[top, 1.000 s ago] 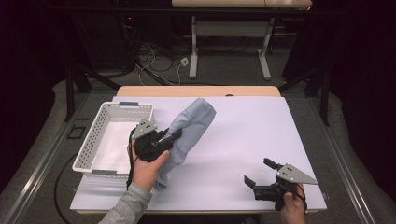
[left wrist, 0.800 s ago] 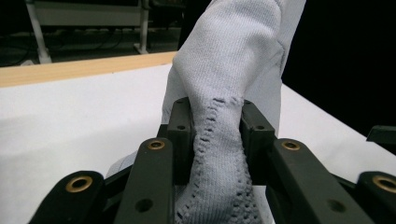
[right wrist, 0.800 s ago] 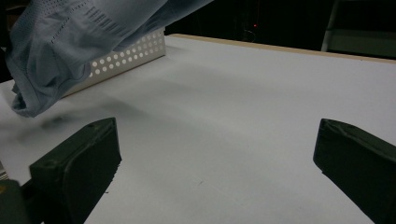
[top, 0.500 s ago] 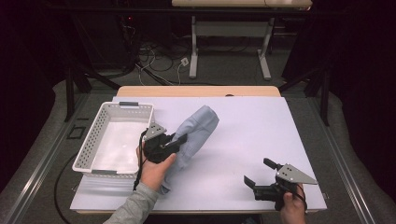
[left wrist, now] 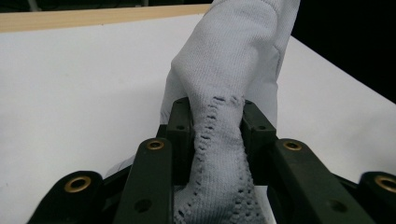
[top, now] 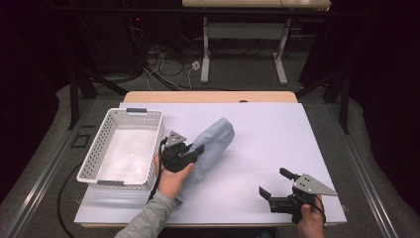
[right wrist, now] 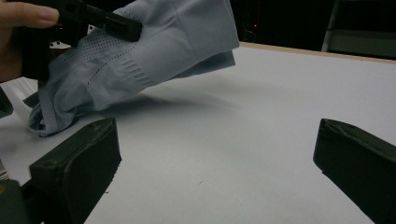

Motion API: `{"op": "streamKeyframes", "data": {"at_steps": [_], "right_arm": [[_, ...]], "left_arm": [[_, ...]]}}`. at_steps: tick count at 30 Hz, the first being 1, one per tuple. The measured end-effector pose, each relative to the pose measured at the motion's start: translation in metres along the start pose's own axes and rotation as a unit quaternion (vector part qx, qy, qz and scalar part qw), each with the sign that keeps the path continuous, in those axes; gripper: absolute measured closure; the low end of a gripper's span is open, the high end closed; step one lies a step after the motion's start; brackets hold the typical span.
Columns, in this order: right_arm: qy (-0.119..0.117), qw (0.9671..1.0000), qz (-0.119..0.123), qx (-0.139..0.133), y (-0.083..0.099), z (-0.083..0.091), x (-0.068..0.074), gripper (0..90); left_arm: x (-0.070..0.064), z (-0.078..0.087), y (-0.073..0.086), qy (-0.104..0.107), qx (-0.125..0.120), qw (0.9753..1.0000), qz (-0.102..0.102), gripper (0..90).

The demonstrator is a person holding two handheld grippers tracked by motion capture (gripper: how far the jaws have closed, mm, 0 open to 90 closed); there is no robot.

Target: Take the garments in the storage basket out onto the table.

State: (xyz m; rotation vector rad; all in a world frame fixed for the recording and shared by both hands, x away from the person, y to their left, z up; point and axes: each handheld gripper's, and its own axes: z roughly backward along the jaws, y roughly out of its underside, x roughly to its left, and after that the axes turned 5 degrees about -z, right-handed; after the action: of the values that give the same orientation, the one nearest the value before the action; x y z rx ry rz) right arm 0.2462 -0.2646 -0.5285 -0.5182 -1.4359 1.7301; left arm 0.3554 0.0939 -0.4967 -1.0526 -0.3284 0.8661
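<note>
The left gripper (left wrist: 212,126) has its jaws closed on a bunched fold of the pale blue cloth (left wrist: 233,60), which is squeezed between the two black pads and rises above them. In the high view this gripper (top: 190,151) sits just beside the right wall of the white basket (top: 99,144), and the cloth (top: 214,141) runs from it up and to the right, its far end lifted off the tabletop (top: 277,134), with its lower end trailing down past the person's left hand (top: 173,178). The cloth lies in the left half of the tabletop, nearer the front edge than the back one.

The right gripper (top: 277,184) is near the front right corner of the tabletop, well apart from the cloth. Its jaws stand wide open with nothing between them, low over the white surface. In the right gripper view the cloth (right wrist: 154,51) hangs tilted ahead, held at its upper left by the other gripper.

The basket stands at the left edge of the tabletop.
</note>
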Motion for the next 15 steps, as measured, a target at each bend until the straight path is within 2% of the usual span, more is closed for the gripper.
{"op": "streamKeyframes", "data": {"at_steps": [1, 7, 15], "right_arm": [[0.0, 1.0, -0.001, 0.0, 0.0, 0.0, 0.0, 0.4], [0.002, 1.0, -0.005, -0.001, 0.0, 0.001, 0.0, 0.4], [0.0, 1.0, 0.0, -0.001, 0.0, 0.001, -0.001, 0.4]], "left_arm": [[0.0, -0.002, 0.001, 0.001, 0.007, 1.0, 0.003, 69.7], [0.001, -0.01, 0.005, -0.006, 0.026, 0.9996, -0.01, 69.3], [0.002, -0.013, 0.006, -0.013, 0.032, 0.9994, -0.009, 67.5]]}}
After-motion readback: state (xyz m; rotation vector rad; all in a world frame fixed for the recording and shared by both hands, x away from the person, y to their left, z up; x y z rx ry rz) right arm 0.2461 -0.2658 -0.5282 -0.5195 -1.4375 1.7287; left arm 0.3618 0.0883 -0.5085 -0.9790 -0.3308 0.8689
